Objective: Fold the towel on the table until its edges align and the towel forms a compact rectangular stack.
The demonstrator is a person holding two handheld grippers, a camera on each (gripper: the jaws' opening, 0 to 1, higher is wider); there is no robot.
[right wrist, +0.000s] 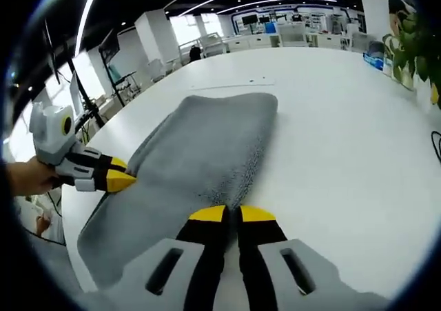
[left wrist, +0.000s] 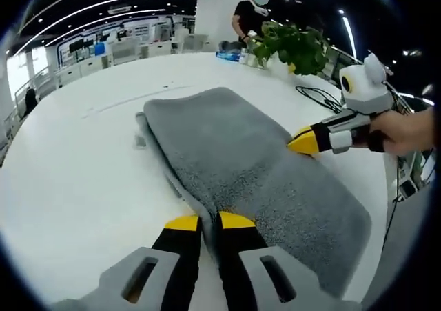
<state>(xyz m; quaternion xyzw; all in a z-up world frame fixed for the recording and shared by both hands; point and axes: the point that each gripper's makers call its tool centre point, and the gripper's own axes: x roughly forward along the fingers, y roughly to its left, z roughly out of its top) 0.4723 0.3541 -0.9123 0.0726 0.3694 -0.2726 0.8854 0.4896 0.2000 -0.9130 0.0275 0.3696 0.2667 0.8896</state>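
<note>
Open-plan office, big white table (left wrist: pixel 76 180) with a grey towel (left wrist: pixel 241 166) lying folded lengthwise in the middle, a potted plant (left wrist: pixel 293 45) and black cable (left wrist: pixel 320 97) at the far edge. Left gripper (left wrist: pixel 209 221) has its yellow-tipped jaws pinched on one long edge of the towel; right gripper (right wrist: pixel 232 214) is likewise clamped on the opposite long edge. A person (left wrist: pixel 251 14) stands behind the plant.

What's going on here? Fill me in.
A person is folding a grey towel on a white table with two handheld grippers. The left gripper and right gripper each pinch an opposite long edge, jaws shut. The towel already lies doubled over. A potted plant stands at the table's far side.
</note>
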